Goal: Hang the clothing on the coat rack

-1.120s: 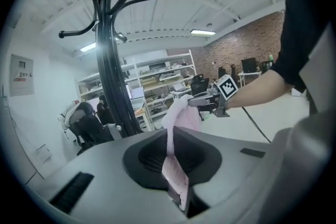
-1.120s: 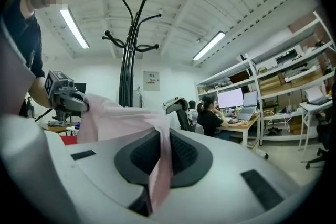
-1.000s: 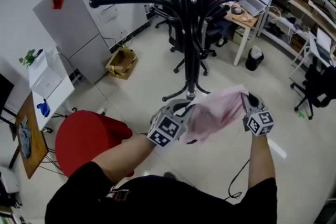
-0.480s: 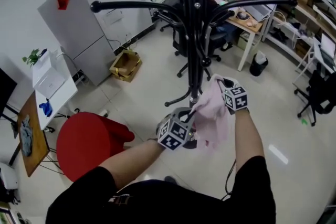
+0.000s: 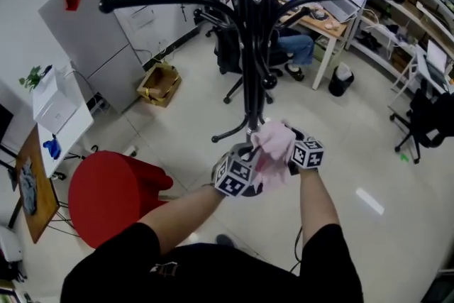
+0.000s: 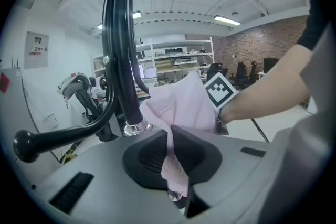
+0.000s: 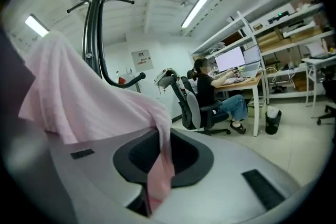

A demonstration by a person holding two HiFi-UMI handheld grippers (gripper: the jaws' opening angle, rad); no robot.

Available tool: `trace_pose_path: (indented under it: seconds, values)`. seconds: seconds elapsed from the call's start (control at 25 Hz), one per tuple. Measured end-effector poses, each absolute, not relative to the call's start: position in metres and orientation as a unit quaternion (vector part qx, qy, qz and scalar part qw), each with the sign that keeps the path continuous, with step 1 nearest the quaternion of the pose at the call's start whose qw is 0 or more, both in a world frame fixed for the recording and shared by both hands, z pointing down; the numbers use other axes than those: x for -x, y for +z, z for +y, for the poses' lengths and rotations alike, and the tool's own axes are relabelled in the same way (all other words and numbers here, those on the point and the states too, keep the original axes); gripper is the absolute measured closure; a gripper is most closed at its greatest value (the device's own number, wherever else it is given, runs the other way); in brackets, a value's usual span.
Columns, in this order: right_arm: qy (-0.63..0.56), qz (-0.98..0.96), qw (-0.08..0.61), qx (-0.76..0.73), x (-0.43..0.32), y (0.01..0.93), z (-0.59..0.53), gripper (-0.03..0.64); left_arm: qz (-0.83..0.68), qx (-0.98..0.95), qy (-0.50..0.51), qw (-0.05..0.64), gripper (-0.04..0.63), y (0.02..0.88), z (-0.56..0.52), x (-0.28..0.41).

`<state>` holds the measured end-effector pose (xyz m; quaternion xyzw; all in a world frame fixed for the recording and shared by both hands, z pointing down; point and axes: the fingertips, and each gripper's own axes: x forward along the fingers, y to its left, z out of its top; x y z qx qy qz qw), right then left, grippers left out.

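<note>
Pink garment point(image 5: 273, 145) is held bunched up between both grippers, close to the coat rack point(image 5: 248, 46) pole and not hung on any arm. Left gripper point(image 5: 250, 151) is clamped shut on one fold. Right gripper point(image 5: 287, 133) jaws have just been opened slightly, with cloth pinched between them
</note>
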<state>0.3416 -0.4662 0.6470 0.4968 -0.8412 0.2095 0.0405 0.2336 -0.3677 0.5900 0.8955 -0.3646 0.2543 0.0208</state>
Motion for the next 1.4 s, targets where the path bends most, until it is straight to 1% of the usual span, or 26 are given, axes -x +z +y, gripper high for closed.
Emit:
trace_pose_path:
  seconds: [0.08, 0.12, 0.28, 0.36, 0.48, 0.56, 0.84, 1.0, 1.08, 1.2, 1.24, 1.36, 1.4]
  values:
    - [0.218, -0.834, 0.030, -0.507, -0.348, 0.652, -0.460, 0.558, -0.366, -0.897, 0.246, 0.034, 0.577, 0.592, -0.371, -0.236]
    - [0.220, -0.830, 0.027, -0.512, -0.354, 0.653, -0.459, 0.535, -0.367, -0.898, 0.241, 0.043, 0.577, 0.593, -0.372, -0.237]
    - [0.215, -0.822, 0.031, -0.527, -0.372, 0.652, -0.450, 0.480, -0.368, -0.899, 0.226, 0.068, 0.573, 0.594, -0.374, -0.237]
    - [0.214, -0.821, 0.029, -0.528, -0.378, 0.650, -0.445, 0.469, -0.369, -0.898, 0.227, 0.079, 0.550, 0.597, -0.373, -0.235]
    - [0.215, -0.819, 0.031, -0.531, -0.385, 0.649, -0.438, 0.469, -0.374, -0.894, 0.227, 0.097, 0.548, 0.601, -0.371, -0.228]
    - [0.213, -0.819, 0.034, -0.532, -0.388, 0.652, -0.433, 0.466, -0.374, -0.893, 0.226, 0.106, 0.529, 0.604, -0.367, -0.224]
    - [0.216, -0.812, 0.022, -0.542, -0.404, 0.655, -0.412, 0.465, -0.376, -0.895, 0.219, 0.100, 0.529, 0.597, -0.353, -0.212]
    - [0.221, -0.791, -0.013, -0.571, -0.438, 0.652, -0.393, 0.463, -0.371, -0.903, 0.194, 0.098, 0.529, 0.583, -0.342, -0.200]
    - [0.205, -0.792, -0.033, -0.575, -0.448, 0.635, -0.377, 0.465, -0.361, -0.912, 0.171, 0.093, 0.529, 0.571, -0.332, -0.189]
    - [0.156, -0.815, -0.036, -0.556, -0.439, 0.591, -0.346, 0.466, -0.349, -0.923, 0.138, 0.087, 0.529, 0.545, -0.313, -0.164]
    - [0.139, -0.826, -0.035, -0.545, -0.431, 0.574, -0.334, 0.489, -0.349, -0.925, 0.127, 0.085, 0.529, 0.535, -0.306, -0.153]
    - [0.090, -0.860, -0.039, -0.501, -0.396, 0.526, -0.302, 0.528, -0.354, -0.927, 0.098, 0.080, 0.532, 0.508, -0.288, -0.116]
    - [0.079, -0.871, -0.042, -0.484, -0.379, 0.514, -0.291, 0.540, -0.356, -0.927, 0.091, 0.078, 0.558, 0.502, -0.280, -0.101]
